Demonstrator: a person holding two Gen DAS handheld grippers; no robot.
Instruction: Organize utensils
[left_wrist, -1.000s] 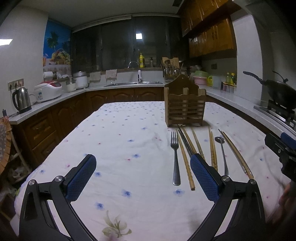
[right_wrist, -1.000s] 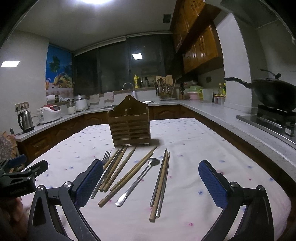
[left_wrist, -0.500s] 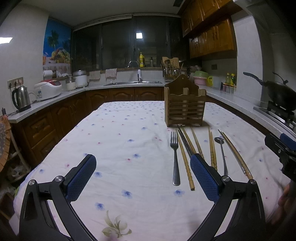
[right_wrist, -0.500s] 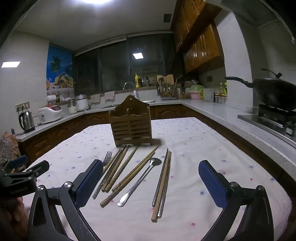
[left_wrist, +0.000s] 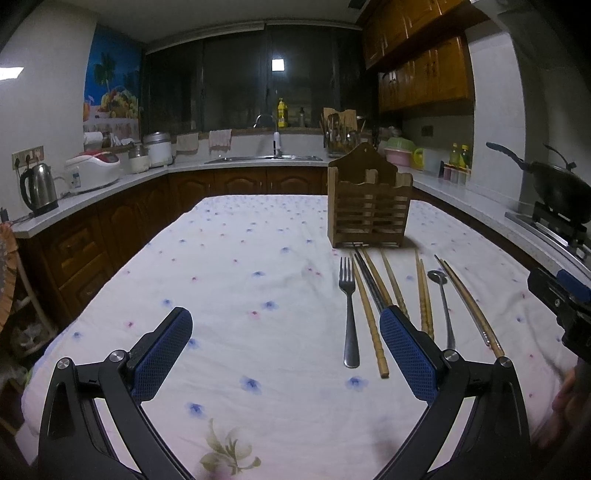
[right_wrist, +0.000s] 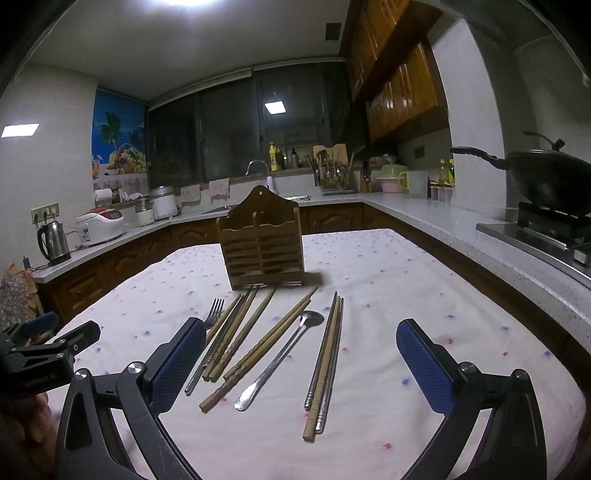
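The desk, under a flowered cloth, is carrying everything, and the wooden utensil holder standing upright on it is serving as the landmark. It looks stiff, slatted and split into compartments, and appears empty.

In front of the holder, the wooden chopsticks are lying in loose bundles, fanning toward the camera; they are looking light, rigid and fairly grippy, best pinched near mid-length so they do not tip. To the right of the holder's front, a mixed metal and wooden pair is lying; the metal ones are likely slippery.

Between those groups the steel spoon is lying, and at the left of the holder's front the fork; both thin, hard and low against the cloth, so a handle grasp seems wisest.

The left gripper and right gripper are hovering nearer than the utensils, both spread wide and holding nothing.
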